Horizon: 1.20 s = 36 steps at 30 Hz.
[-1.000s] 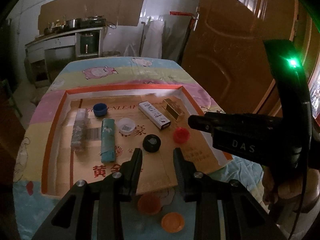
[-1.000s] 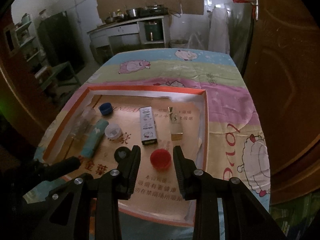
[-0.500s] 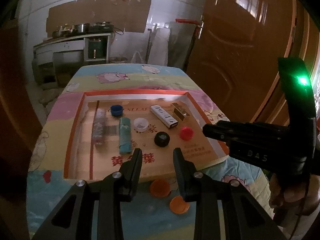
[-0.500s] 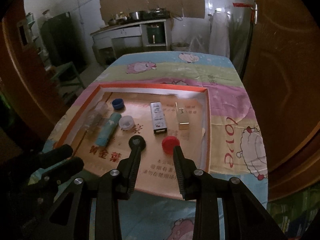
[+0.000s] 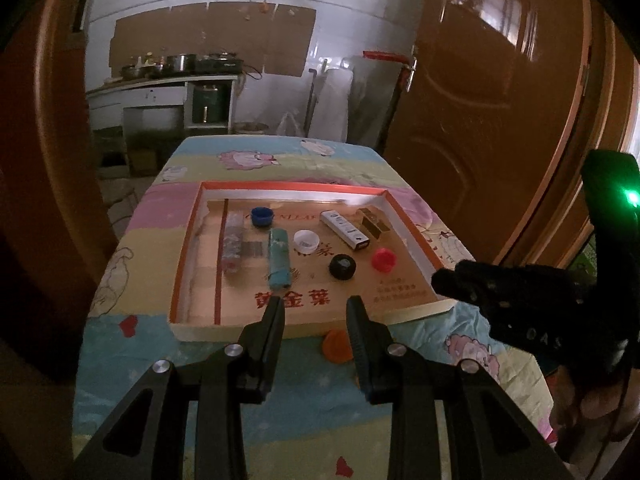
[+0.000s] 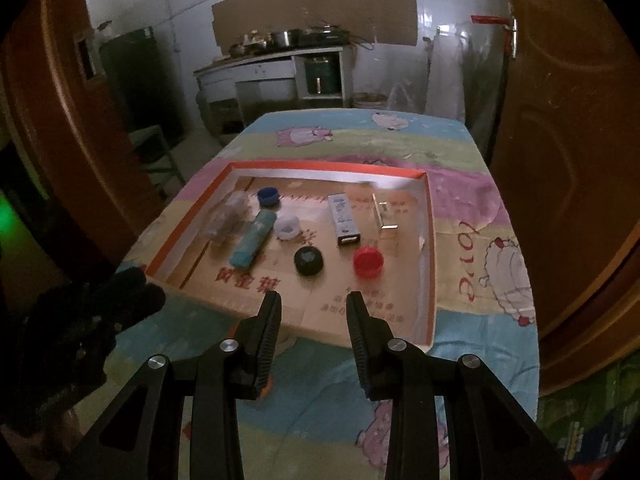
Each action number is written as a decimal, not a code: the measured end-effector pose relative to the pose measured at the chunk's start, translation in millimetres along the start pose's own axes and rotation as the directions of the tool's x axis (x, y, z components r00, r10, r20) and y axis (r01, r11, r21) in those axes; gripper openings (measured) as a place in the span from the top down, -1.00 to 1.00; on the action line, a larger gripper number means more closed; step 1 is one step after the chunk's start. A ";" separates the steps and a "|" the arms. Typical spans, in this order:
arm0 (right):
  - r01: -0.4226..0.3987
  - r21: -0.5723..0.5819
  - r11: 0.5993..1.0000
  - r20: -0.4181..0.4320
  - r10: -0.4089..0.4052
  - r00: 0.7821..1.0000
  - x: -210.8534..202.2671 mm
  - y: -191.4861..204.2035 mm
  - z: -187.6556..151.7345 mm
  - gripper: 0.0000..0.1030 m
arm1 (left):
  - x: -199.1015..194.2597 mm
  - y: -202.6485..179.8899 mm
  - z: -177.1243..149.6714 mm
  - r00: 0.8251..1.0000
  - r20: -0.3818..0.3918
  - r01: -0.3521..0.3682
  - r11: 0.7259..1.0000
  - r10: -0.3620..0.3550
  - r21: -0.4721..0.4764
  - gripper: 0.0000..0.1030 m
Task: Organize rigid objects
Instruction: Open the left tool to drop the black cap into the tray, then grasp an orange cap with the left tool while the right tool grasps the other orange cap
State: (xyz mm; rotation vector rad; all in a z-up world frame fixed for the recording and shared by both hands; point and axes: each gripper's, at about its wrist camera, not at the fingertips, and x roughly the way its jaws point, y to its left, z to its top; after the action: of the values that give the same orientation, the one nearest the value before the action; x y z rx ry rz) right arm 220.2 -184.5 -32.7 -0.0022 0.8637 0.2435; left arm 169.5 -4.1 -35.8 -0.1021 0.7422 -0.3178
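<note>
Inside the shallow orange-rimmed cardboard tray [image 5: 184, 240] on the desk [image 5: 280, 164] lie the rigid things, well apart from one another: a blue cap [image 5: 262, 216], a clear crinkled plastic bottle [image 5: 233, 246], a teal tube [image 5: 279, 258], a white cap [image 5: 306, 241], a long white box [image 5: 344, 235], a gold-and-black box [image 5: 374, 222], a black cap [image 5: 342, 267] and a red cap [image 5: 383, 260]. One orange cap [image 5: 336, 345] sits outside, just beside the tray's near wall, on the soft cartoon-printed cloth.

Both tools hover short of the tray, holding nothing: the left hand-held gripper [image 5: 315, 320] and the right hand-held gripper [image 6: 313, 316] each have their jaws moderately apart.

The caps look hard, smooth and round, so a pinch off-centre would likely squirt one sideways. The orange cap's closeness to the thin cardboard wall risks a finger catching the wall and dragging the light tray across the cloth, scattering the row. Dim light makes the clear bottle hard to judge.
</note>
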 end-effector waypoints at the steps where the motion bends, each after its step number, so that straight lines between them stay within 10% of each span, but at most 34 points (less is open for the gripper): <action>1: -0.004 -0.001 1.000 0.001 0.004 1.000 -1.6 2.0 -3.4 0.30 | -1.1 1.2 -2.1 1.000 0.000 -0.002 1.000 0.002 -0.003 0.38; 36: -0.016 -0.082 0.996 -0.034 0.013 0.999 47.0 53.5 -76.7 -0.01 | 3.9 23.8 -45.0 0.999 -0.025 -0.042 0.998 0.041 -0.045 0.38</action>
State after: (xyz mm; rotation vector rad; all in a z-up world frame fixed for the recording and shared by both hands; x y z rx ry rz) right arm 180.4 -130.2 -112.9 -0.0772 0.8864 0.2933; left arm 147.6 18.2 -76.2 -0.1261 0.7743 -0.2633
